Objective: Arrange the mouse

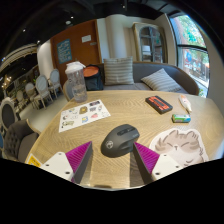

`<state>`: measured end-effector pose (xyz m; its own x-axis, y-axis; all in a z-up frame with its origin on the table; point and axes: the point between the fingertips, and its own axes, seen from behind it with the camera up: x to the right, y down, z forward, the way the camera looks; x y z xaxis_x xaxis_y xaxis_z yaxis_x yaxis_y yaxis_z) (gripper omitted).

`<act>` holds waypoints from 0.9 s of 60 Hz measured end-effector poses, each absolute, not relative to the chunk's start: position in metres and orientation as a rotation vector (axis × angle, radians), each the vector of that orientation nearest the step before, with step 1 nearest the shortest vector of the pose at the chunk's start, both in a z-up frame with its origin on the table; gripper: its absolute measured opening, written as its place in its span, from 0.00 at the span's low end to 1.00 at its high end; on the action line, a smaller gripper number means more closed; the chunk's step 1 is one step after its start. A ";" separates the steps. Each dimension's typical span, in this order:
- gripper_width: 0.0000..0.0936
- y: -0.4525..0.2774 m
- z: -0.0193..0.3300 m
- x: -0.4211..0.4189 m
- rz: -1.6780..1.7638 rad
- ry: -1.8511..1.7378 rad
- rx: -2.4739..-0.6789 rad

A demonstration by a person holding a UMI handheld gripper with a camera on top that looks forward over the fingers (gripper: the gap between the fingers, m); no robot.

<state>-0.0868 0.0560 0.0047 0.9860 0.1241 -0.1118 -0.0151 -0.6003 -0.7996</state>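
A dark grey computer mouse [119, 139] lies on the round wooden table [120, 112], just ahead of my fingers and partly between their tips. My gripper [112, 160] is open, its magenta pads [78, 156] spread wide on either side, with a gap between each pad and the mouse. The mouse rests on the table on its own.
On the table lie a printed sheet [83, 114] at the left, a black and red device [158, 103], a small green and white object [181, 117], and a white patterned mat [183, 145] at the right. A clear jug [75, 80] stands at the far left. A sofa [150, 78] and chairs lie beyond.
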 end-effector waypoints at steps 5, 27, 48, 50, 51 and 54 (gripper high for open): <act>0.91 0.084 -0.005 -0.086 0.151 -0.057 -2.243; 0.51 0.137 -0.020 -0.090 0.039 -0.098 -2.262; 0.42 0.106 0.052 -0.061 0.133 -0.181 -2.087; 0.42 0.097 0.074 -0.046 0.123 -0.178 -2.041; 0.42 0.092 0.083 -0.036 0.112 -0.178 -2.022; 0.42 0.063 0.097 0.005 0.056 -0.186 -1.995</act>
<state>0.0055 0.0631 0.0971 0.9867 0.1565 0.0451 0.1062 -0.4081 -0.9068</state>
